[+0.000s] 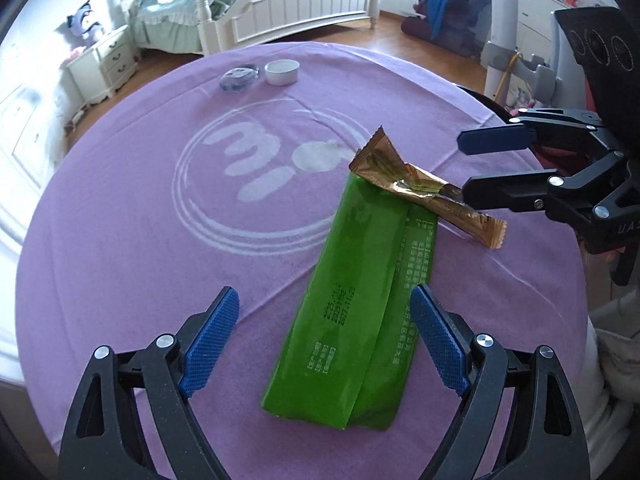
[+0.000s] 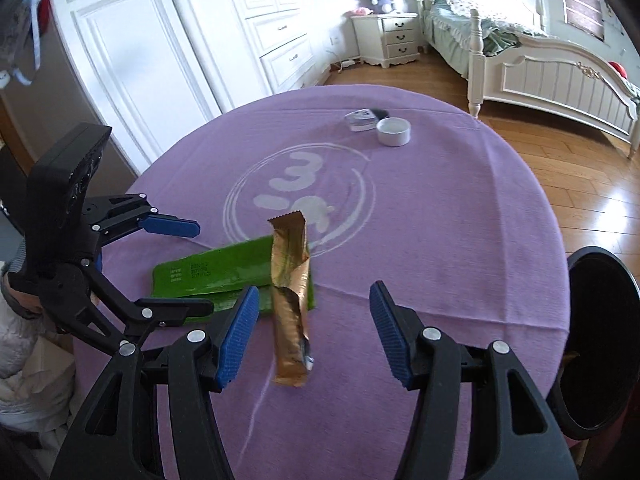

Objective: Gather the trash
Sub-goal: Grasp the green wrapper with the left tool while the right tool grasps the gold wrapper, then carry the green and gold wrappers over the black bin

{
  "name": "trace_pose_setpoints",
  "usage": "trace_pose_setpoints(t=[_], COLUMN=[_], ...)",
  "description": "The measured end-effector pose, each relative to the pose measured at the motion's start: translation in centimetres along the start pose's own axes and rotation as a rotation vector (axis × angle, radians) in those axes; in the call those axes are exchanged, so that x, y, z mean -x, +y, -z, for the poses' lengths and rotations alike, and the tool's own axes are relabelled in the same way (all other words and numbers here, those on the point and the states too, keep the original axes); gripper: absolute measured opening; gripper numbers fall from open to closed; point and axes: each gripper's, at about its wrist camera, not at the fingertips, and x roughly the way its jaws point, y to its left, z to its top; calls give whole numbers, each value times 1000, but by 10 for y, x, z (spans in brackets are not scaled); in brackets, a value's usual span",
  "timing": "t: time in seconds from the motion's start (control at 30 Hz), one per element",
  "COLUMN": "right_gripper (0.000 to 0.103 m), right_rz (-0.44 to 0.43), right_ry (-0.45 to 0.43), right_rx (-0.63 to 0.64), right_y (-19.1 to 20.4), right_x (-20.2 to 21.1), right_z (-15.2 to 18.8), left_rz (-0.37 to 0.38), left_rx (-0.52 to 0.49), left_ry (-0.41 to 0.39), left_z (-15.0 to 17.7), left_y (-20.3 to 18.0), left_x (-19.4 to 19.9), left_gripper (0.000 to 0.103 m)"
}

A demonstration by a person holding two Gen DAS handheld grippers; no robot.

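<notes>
A green flat wrapper [image 1: 360,292] lies on the purple tablecloth [image 1: 140,220]. A crumpled gold wrapper [image 1: 416,186] lies across its far end. My left gripper [image 1: 324,320] is open, its fingers straddling the near part of the green wrapper. My right gripper [image 1: 466,168] comes in from the right, open, its lower finger right at the gold wrapper. In the right wrist view the gold wrapper [image 2: 290,304] lies between the open right gripper's [image 2: 314,316] fingers, over the green wrapper [image 2: 224,272]. The left gripper [image 2: 200,268] shows at the left, open.
A white round cap [image 1: 282,71] and a clear lid [image 1: 239,77] sit at the table's far side. A black bin [image 2: 600,344] stands at the table's right edge. A bed, nightstand and wardrobe stand beyond.
</notes>
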Motion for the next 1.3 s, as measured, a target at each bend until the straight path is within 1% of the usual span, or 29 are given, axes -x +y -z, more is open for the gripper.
trace_pose_setpoints(t=[0.1,0.13,0.2,0.23,0.3,0.37,0.43,0.5,0.57,0.6,0.63,0.7,0.77,0.9,1.0,1.13,1.3], right_gripper=[50,47,44,42,40,34,29,25,22,21,18,18,18,18,17,17,18], right_rz=[8,10,23,29,38,51,52,56,46,37,31,33,34,57,92,147,213], right_ry=[27,35,52,60,71,77,70,56,40,30,19,-5,-34,-112,-169,-231,-281], right_rx=[22,23,24,25,17,8,-6,-23,-48,-62,-74,-87,-99,-146,-202,-268,-356], right_y=[9,12,15,14,13,9,5,0,-5,-9,-12,-15,-20,-36,-54,-81,-115], right_x=[-9,-11,-15,-17,-21,-22,-21,-19,-16,-14,-11,-6,1,21,37,56,76], right_z=[-2,-3,-3,-3,-4,-3,-4,-4,-4,-4,-3,-3,-2,0,2,7,19], left_rz=[4,7,17,22,22,19,16,26,54,64,69,76,94,87,97,127,175], left_rx=[-20,-27,-37,-39,-41,-45,-46,-42,-21,-4,13,46,70,63,60,45,-1], left_ry=[-8,-11,-18,-18,-27,-37,-44,-55,-67,-70,-66,-70,-79,-106,-126,-161,-198], left_z=[3,3,0,0,-2,-3,-4,-6,-8,-10,-12,-17,-23,-40,-59,-90,-135], left_y=[-5,-5,-16,-19,-22,-24,-26,-26,-25,-23,-21,-16,-15,-21,-29,-48,-82], left_x=[0,0,-2,-3,-4,-4,-4,-4,-4,-4,-5,-8,-8,-7,-8,-10,-22], left_gripper=[86,86,85,82,79,69,67,60,38,31,19,15,9,9,9,9,9])
